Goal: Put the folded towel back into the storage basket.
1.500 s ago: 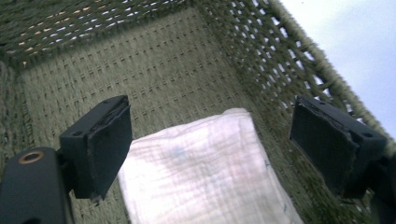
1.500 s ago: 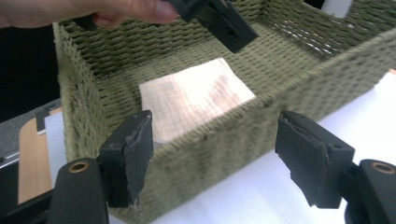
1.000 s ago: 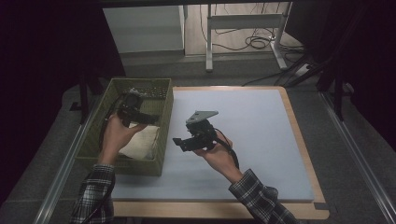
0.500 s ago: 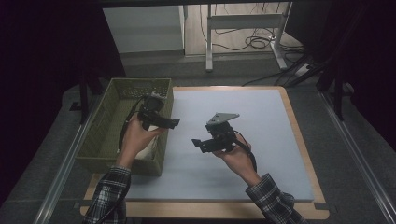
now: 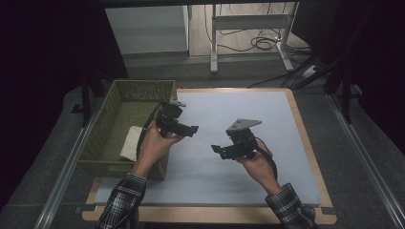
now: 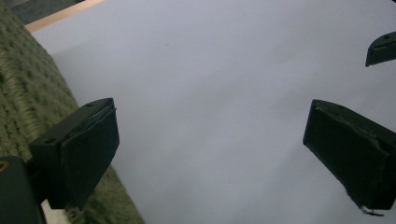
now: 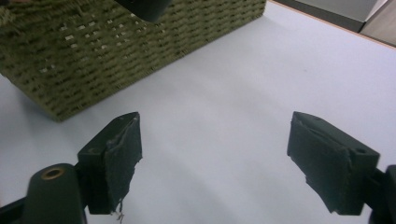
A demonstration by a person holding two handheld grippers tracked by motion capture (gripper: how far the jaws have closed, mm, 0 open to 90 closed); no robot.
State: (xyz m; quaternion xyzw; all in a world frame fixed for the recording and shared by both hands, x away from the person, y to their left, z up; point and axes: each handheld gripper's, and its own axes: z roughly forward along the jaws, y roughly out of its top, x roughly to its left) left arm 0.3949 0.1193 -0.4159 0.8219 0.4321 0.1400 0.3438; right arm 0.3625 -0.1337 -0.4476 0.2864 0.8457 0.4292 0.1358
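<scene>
Both tools empty, over the pale mat [image 5: 248,157] on the counter [image 5: 310,143]. Left tool [image 5: 191,130] sits just past the right-hand wall of the green woven basket [image 5: 100,143], its tips pointing out across the mat toward the other hand. Its jaws have just been opening and stand wide; in the left gripper view there is only bare mat [image 6: 210,93] between the pads [image 6: 88,154]. Right tool [image 5: 217,150] hangs near mid-mat, tips aimed back toward the basket [image 7: 116,51]. Its jaws too have just been opening and stand wide, with nothing between its pads [image 7: 123,154].

The thing in play, a folded white cloth [image 5: 131,143], lies on the basket floor against the near part of the right wall. Neither tool touches it. Judgement: the cloth reads as already placed in the basket, so that step looks done; what is left, if anything, I cannot tell, since no other loose item lies on the mat.

Room and edges:
- Mat bare ahead, right and near side; free travel for both hands there
- Basket wall stands just beside the left hand [image 5: 155,143]; a leftward swing would catch the rim
- The two tools face each other, apart but close; closing that gap risks a knock
- Wooden counter edge runs along the mat's right and near sides, well clear of both tools
</scene>
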